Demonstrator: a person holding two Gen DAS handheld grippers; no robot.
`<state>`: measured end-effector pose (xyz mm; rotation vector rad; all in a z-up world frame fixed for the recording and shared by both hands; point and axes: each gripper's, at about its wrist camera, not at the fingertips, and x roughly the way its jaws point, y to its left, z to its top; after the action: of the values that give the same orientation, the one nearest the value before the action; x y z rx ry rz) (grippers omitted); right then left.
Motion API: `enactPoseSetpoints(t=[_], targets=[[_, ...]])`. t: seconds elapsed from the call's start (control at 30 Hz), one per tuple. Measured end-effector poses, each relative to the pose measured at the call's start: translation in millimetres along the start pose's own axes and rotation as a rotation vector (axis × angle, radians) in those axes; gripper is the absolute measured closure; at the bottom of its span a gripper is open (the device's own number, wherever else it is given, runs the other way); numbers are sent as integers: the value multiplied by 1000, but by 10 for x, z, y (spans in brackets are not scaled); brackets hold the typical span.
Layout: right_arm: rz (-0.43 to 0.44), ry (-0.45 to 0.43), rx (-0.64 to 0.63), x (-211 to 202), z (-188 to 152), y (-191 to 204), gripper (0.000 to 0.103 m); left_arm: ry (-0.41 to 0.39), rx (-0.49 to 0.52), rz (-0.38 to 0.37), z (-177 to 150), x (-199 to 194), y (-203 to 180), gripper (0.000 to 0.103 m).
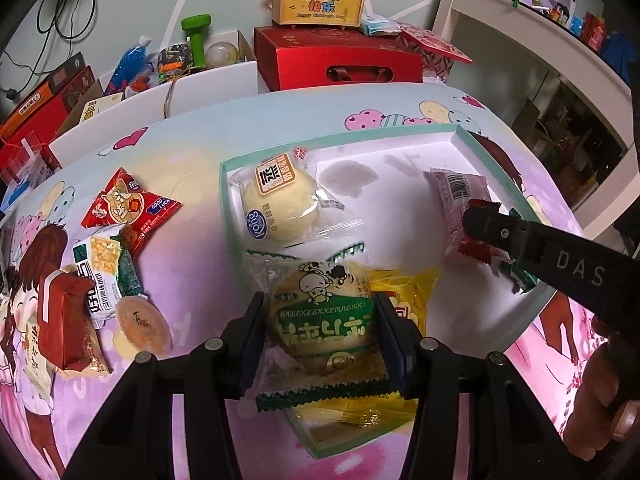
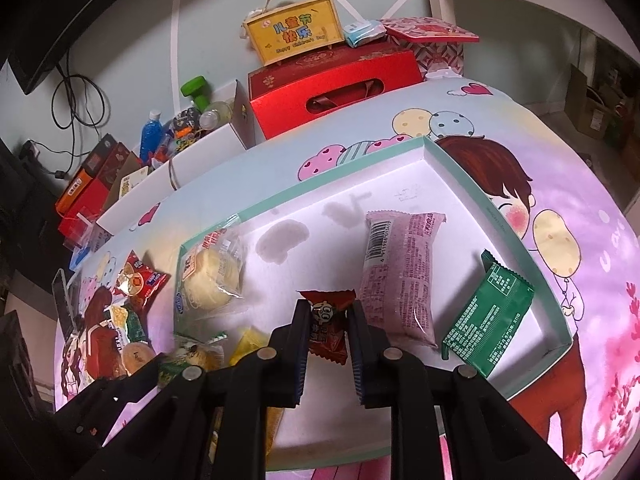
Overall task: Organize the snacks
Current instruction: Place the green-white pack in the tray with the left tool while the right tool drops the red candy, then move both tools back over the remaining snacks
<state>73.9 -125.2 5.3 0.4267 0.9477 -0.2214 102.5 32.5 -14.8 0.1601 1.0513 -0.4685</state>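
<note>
Both your jaws were clamped: the left gripper (image 1: pixel 322 330) squeezed a green-banded bun packet (image 1: pixel 320 316) over the near edge of the mint-rimmed white tray (image 2: pixel 496 216), and the right gripper (image 2: pixel 329 334) pinched a small red candy wrapper (image 2: pixel 326 326) above the tray floor. Inside the tray you already had the pale steamed bun (image 1: pixel 280 204) at the left, the pink bar (image 2: pixel 400 272) in the middle, and the little green packet (image 2: pixel 490 320) by the right wall.
</note>
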Motion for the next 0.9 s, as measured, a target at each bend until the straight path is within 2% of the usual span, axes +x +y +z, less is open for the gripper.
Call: enactPoseSetpoints(t=[0.03, 0.27, 0.37, 0.57, 0.6, 0.63, 0.67, 0.77, 0.83, 0.9], targets=[[-3, 1, 2, 2, 0, -4, 81, 1, 2, 2, -1, -2, 1, 41], [-14, 14, 10, 23, 8, -35, 81, -17, -4, -9, 23, -78, 13, 38], [-21, 18, 14, 31, 8, -40, 73, -29, -9, -11, 35, -119, 24, 32], [-33, 25, 10, 47, 6, -38, 68, -50, -41, -8, 56, -197, 121, 32], [-37, 28, 7, 53, 3, -34, 60, -52, -52, -9, 58, -207, 149, 32], [-42, 29, 6, 58, 0, -31, 44, -54, -62, -8, 58, -213, 173, 32], [-47, 28, 5, 59, -1, -30, 38, -56, -76, -7, 60, -216, 207, 31], [-52, 24, 0, 58, 1, -22, 35, -57, -127, 11, 61, -218, 328, 30], [-54, 29, 1, 72, -5, -25, 27, -59, -152, 19, 56, -217, 394, 21], [-61, 31, 2, 86, -5, -27, 24, -69, -180, 26, 52, -234, 468, 19]])
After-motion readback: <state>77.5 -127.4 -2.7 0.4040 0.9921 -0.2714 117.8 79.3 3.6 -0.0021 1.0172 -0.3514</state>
